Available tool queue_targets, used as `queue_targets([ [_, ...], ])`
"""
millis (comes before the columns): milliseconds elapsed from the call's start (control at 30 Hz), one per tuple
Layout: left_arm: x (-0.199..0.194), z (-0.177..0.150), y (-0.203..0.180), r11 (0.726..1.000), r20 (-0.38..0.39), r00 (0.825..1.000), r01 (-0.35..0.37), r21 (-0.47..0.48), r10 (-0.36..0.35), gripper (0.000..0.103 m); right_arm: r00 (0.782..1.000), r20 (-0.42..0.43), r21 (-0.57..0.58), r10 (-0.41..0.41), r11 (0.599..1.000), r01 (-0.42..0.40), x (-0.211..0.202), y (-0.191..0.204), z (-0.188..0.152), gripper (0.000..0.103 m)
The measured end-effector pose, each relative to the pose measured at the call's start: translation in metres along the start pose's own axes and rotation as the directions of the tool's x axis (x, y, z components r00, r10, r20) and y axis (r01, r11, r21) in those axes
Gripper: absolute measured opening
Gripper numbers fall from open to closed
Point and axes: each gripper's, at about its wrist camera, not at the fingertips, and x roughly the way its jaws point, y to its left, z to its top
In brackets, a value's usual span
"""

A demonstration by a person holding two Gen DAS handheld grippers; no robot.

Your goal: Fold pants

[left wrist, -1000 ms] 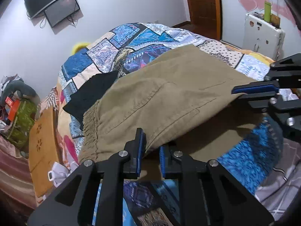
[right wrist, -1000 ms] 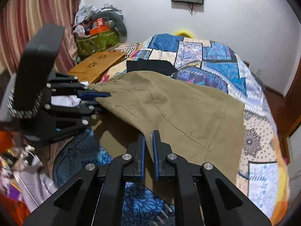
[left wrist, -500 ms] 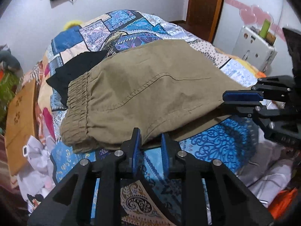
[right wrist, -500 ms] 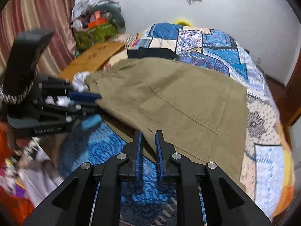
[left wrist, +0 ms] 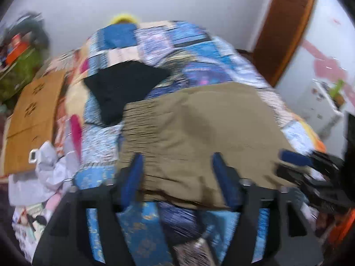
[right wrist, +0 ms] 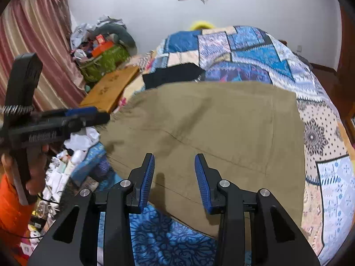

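The khaki pants (right wrist: pixel 210 122) lie folded flat on the patchwork bedspread (right wrist: pixel 255 53), with the elastic waistband (left wrist: pixel 142 128) to the left. My right gripper (right wrist: pixel 175 173) hovers over their near edge. Its jaws are opening and nothing is pressed between the blue pads (right wrist: pixel 146 177). In the blurred left wrist view my left gripper (left wrist: pixel 177 168) stands wide and is still opening above the near edge of the pants (left wrist: pixel 210 133), gripping nothing. The left gripper (right wrist: pixel 99 116) also shows side-on by the waistband corner, held by a hand (right wrist: pixel 33 170). The right gripper (left wrist: pixel 297 159) shows at the pants' right corner.
A black garment (right wrist: pixel 173 75) lies on the bed just beyond the pants. A wooden board (right wrist: pixel 111 86) leans at the bed's left side. Piled clothes and a green bag (right wrist: pixel 104 57) sit by the curtain. Crumpled white items (left wrist: pixel 48 168) lie beside the bed, and a white cabinet (left wrist: pixel 319 110) stands right.
Both grippers have let go of the pants' near edge and spread their jaws. The raised fold now lies flat on the bed. The left gripper has swung sideways and rolled.
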Motion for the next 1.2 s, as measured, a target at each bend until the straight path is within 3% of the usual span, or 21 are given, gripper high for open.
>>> queue_targets([
  [67,0.018,-0.004,0.013,0.997,-0.025,0.998,-0.052,-0.053,0.051,0.084,0.999,-0.023,0.006,-0.027,1.000,0.027,0.006,-0.007,-0.007,0.034],
  [200,0.049,-0.020,0.027,0.995,-0.110,0.993,-0.056,-0.082,0.047,0.085,0.997,-0.032,0.042,-0.073,0.996,0.074,0.002,-0.028,-0.022,0.034],
  [467,0.046,-0.035,0.032,0.996,-0.084,0.995,-0.052,-0.071,0.046,0.090,0.981,-0.039,0.090,-0.188,0.977,0.191,-0.038,-0.066,-0.044,0.034],
  [533,0.046,-0.037,0.031,0.996,-0.077,0.995,-0.069,-0.064,0.064,0.094,0.983,-0.041,0.150,-0.178,0.972,0.182,-0.048,-0.079,-0.052,0.040],
  [633,0.047,-0.040,0.029,0.994,-0.067,0.994,-0.092,-0.062,0.088,0.095,0.972,-0.050,0.177,-0.230,0.956,0.235,-0.059,-0.091,-0.062,0.040],
  [800,0.046,-0.036,0.027,0.995,-0.081,0.992,-0.098,-0.034,0.095,0.095,0.964,-0.078,0.208,-0.252,0.942,0.263,-0.066,-0.105,-0.073,0.040],
  [967,0.032,-0.018,0.015,0.990,-0.063,0.990,-0.123,0.063,0.127,0.094,0.970,-0.080,0.205,-0.228,0.949,0.240,-0.070,-0.109,-0.056,0.043],
  [1100,0.016,0.006,0.007,0.988,-0.003,0.993,-0.118,0.097,0.118,0.094,0.980,-0.006,0.196,-0.197,0.961,0.194,-0.072,-0.113,-0.022,0.045],
  [1200,0.015,0.027,0.006,0.987,0.031,0.991,-0.133,0.094,0.131,0.094,0.980,0.055,0.181,-0.193,0.967,0.181,-0.069,-0.116,0.004,0.055],
])
